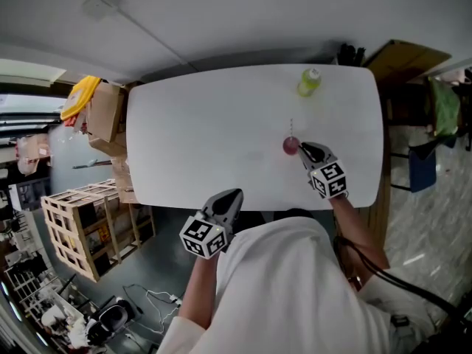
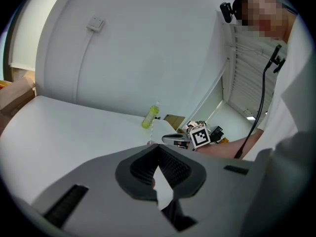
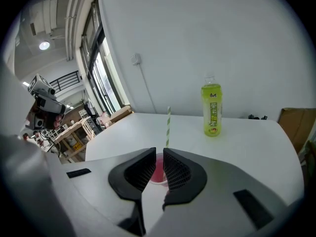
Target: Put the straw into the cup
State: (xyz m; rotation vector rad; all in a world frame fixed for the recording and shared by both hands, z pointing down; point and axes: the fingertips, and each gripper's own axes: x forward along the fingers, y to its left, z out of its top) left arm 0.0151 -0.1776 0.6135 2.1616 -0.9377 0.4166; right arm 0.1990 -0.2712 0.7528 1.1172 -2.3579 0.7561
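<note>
Left claw [image 1: 237,194] closed; right claw [image 1: 303,147] narrowly parted beside cup [image 1: 290,146], straw [image 3: 168,125] upright inside.

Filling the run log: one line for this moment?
straw upright in cup | right gripper barely open, beside cup | left gripper shut, empty

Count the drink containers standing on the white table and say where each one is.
2. The green bottle stands near the far edge of the table; the pink cup, holding a straw, stands closer in, just ahead of the right gripper. None appears hidden.
</note>
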